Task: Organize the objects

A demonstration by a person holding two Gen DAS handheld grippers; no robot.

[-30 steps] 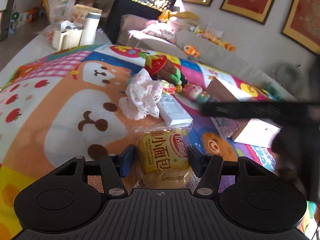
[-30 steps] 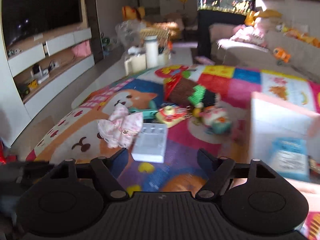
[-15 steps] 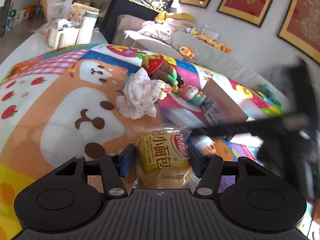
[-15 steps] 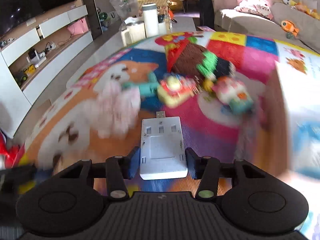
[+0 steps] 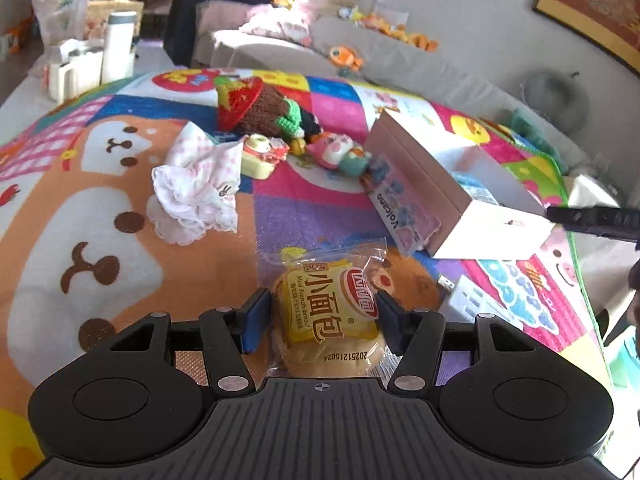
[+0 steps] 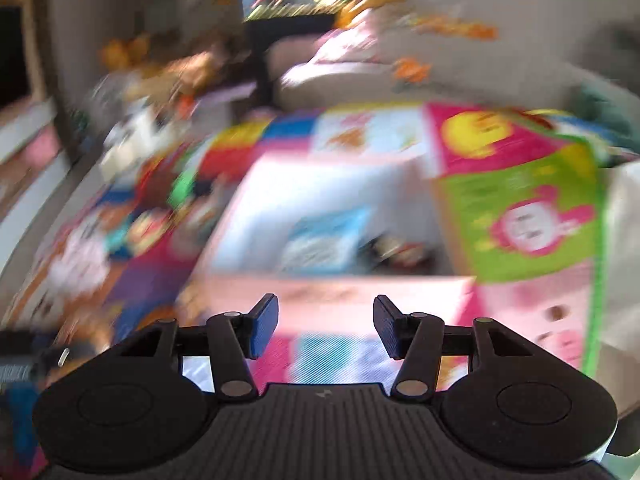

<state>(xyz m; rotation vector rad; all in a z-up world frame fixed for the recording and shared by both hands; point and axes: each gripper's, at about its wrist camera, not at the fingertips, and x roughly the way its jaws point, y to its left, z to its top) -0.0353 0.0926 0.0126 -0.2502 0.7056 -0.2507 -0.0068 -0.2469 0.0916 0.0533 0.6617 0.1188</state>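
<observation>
Right tongs (image 6: pixel 325 326): half second back clamped flat white plastic adapter; now nothing between pads, jaws opening, view blurred, aimed at open pink-white cardboard box (image 6: pixel 320 216). Adapter now flat on colourful play mat (image 5: pixel 304 216), just beside box (image 5: pixel 460 200). Judgement: drop missed box.

Left tongs (image 5: pixel 320 320): unchanged, holding yellow-labelled wrapped bread bun (image 5: pixel 328 316), low over mat. Box next.

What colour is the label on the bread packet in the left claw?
Yellow, with a red oval logo; the bread packet shows best in the left wrist view.
</observation>
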